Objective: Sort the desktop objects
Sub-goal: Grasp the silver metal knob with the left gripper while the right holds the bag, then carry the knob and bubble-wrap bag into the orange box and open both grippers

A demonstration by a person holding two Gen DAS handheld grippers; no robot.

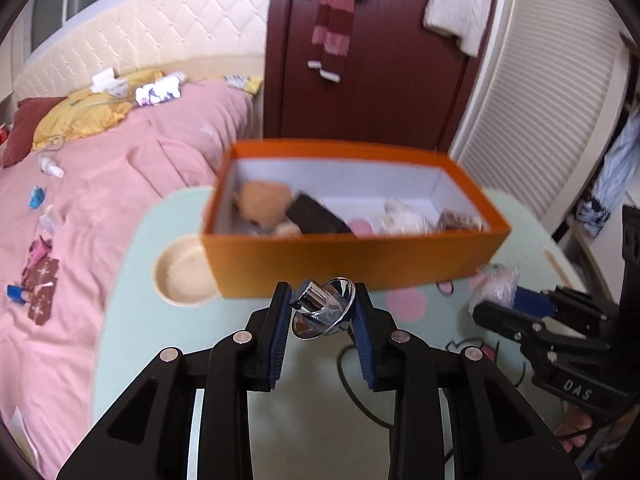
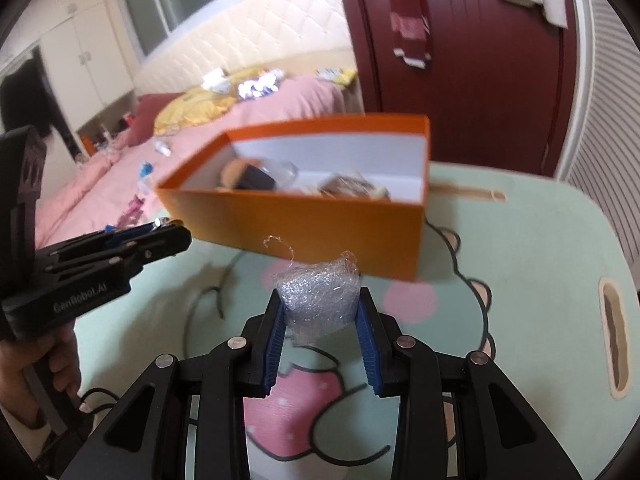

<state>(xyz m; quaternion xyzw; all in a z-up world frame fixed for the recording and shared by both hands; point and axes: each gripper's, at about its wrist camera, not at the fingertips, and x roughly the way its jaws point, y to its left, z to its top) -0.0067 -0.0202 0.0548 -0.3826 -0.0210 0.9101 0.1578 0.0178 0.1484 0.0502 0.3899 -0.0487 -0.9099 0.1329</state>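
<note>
Left gripper [image 1: 323,304] clamps a chrome part [image 1: 320,308], shiny and cone-shaped with a small stem, clear of the desk [image 1: 160,360], just short of the orange box [image 1: 348,264]. Right gripper [image 2: 320,312] pinches a bubble-wrap wad [image 2: 318,304], also near the box's front wall. Box already holds a plush toy, a dark case and wrapped bits.

Step in hand, as judged: carry both over the rim and drop inside.

- Chrome is slick and held across its flare; keep it level and avoid jerks, as it may pivot.
- Clear the front wall before opening the fingers.
- Aim for the bare floor mid-box.
- Wad is light and may cling to the pads.
</note>
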